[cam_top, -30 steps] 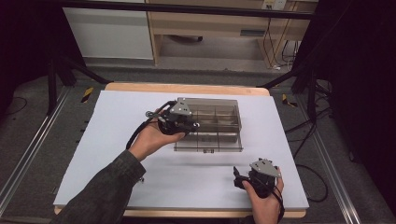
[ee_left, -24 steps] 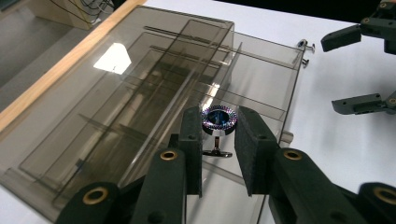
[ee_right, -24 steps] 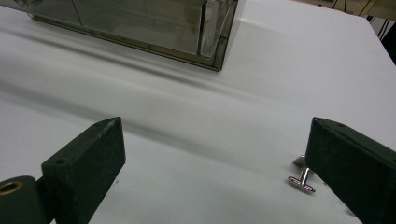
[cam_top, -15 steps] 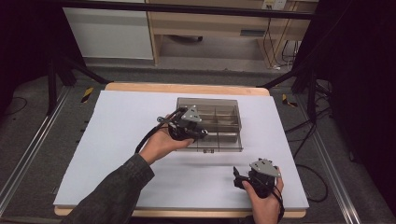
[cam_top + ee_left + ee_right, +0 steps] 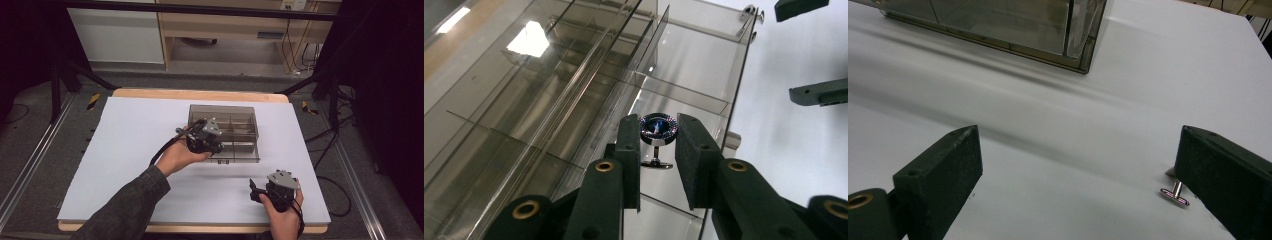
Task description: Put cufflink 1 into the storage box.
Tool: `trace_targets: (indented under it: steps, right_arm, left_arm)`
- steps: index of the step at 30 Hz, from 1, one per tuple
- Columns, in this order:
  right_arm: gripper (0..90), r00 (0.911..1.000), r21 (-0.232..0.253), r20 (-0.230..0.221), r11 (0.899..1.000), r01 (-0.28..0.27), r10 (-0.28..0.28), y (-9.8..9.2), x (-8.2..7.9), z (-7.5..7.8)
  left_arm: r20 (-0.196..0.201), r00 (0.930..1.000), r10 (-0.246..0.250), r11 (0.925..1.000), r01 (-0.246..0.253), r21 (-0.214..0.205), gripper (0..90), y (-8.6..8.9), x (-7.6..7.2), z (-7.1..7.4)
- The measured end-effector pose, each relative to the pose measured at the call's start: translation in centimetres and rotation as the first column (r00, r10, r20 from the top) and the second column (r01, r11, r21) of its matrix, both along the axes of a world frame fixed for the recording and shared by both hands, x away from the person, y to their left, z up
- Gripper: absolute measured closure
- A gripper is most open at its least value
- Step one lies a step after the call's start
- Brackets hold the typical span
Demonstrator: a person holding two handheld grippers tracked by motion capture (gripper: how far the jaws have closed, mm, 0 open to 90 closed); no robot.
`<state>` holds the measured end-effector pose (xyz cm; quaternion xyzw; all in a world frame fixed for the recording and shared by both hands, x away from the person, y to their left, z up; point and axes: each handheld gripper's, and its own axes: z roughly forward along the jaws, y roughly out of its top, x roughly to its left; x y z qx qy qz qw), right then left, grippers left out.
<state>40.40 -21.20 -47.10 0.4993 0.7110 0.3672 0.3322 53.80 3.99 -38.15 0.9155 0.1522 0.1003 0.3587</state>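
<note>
Left gripper [image 5: 658, 150]: fingers clamped on cufflink [image 5: 658, 131] — lower it well inside the box [image 5: 240, 131] compartment before letting go.
Right gripper [image 5: 1078, 175]: fingers apart.

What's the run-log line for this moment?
left gripper: shut on cufflink, over clear divided box | right gripper: open, second cufflink on table

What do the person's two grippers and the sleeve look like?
Both the left gripper and the right gripper are black, each topped by a grey three-cornered plate. Their jaws are flat dark blocks with brass-coloured pivot rings. A black cable loops from the left one. The sleeve is dark grey-green.
</note>
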Motion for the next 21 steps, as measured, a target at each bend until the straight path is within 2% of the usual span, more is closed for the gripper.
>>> trace_targets:
  steps: [10, 15, 17, 20, 21]
  right_arm:
    - [5.5, 1.0000, 0.000, -0.004, 1.000, 0.000, 0.000, 0.0, 0.0, 0.0]
    - [5.7, 1.0000, -0.002, -0.005, 1.000, 0.002, -0.002, -0.1, 0.0, 0.0]
    - [6.0, 1.0000, -0.003, -0.003, 1.000, 0.005, -0.005, -0.1, -0.1, 0.1]
    - [7.1, 0.9999, -0.009, 0.004, 1.000, 0.009, -0.009, -0.2, -0.2, 0.1]
    - [7.4, 0.9999, -0.012, 0.009, 1.000, 0.011, -0.011, -0.2, -0.2, 0.2]
  left_arm:
    - [-0.023, 0.9997, -0.006, 0.9999, 0.006, 0.014, 72.3, 0.1, 0.4, -0.5]
    - [-0.002, 1.0000, 0.003, 0.9999, -0.003, -0.014, 68.7, 0.4, 0.1, 0.0]
    - [0.026, 0.9995, 0.017, 0.9992, -0.016, -0.038, 66.4, 0.9, -0.2, 0.7]
    - [0.039, 0.9988, 0.031, 0.9979, -0.029, -0.059, 63.9, 1.4, -0.6, 1.2]
    - [0.057, 0.9975, 0.042, 0.9967, -0.038, -0.072, 63.1, 2.0, -1.0, 1.8]
